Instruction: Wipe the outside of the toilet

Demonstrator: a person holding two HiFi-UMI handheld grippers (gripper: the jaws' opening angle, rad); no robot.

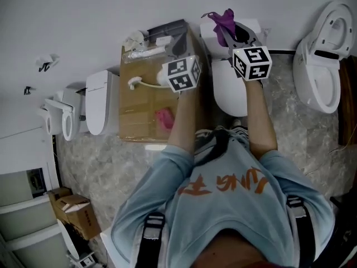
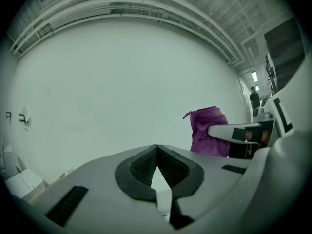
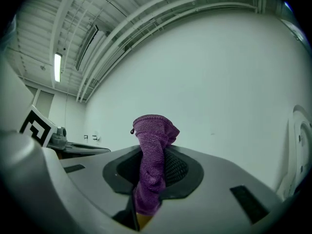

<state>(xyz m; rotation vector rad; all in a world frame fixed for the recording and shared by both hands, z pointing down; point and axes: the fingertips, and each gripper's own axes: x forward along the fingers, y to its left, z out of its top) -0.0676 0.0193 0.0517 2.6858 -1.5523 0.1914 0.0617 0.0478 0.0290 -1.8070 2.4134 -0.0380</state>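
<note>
While a white wall (image 1: 100, 15) fills the top of the head view and a grey marbled floor (image 1: 290, 133) spreads below it, a person in a pale blue shirt (image 1: 223, 200) with orange print stands with both forearms stretched forward. A large cardboard box (image 1: 142, 102) sits against the wall under the left forearm, with loose white and dark items heaped on its far end and a small pink thing (image 1: 164, 118) on its top.

Just to the right of the box stands the toilet (image 1: 228, 88), white, lid down, its tank against the wall, straight ahead of the person and under the right forearm. Another white toilet (image 1: 323, 54) with its lid up stands well apart at the right, and two more white units (image 1: 100, 102) line the wall at the left. Smaller cardboard boxes (image 1: 75, 208) lie at the lower left.

The left gripper (image 2: 156, 150) is raised over the far end of the large box; its jaws meet at the tips with nothing between them. The right gripper (image 3: 153, 155) is held over the toilet's tank, jaws clamped on a purple cloth (image 3: 152, 135) that sticks up past the pads, bunched at its top. Whether the cloth touches the tank cannot be told.
</note>
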